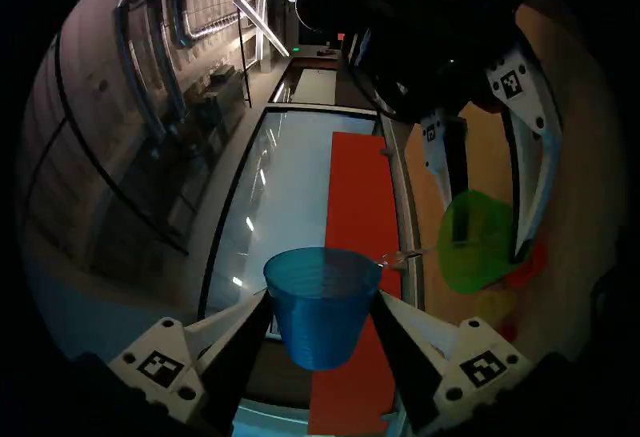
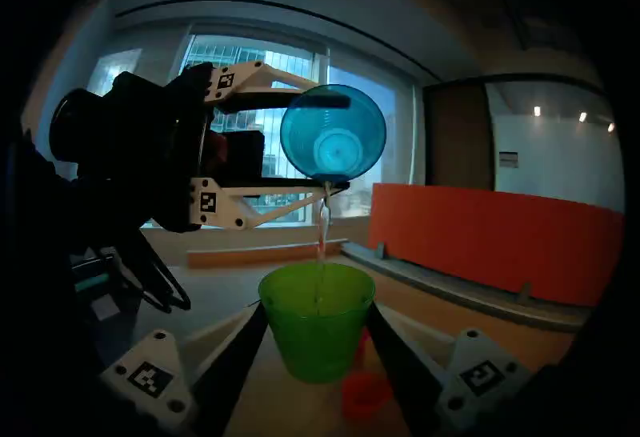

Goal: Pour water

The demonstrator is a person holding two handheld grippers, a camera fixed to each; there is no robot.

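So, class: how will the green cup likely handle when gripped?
The green cup looks thin and translucent, so probably light and squeezable. Its taper, wider on top, should resist slipping as water from the blue cup adds weight.

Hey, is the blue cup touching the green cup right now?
Apart. The right gripper view shows the tilted blue cup above the green cup with open space between their rims, bridged only by a thin stream of water.
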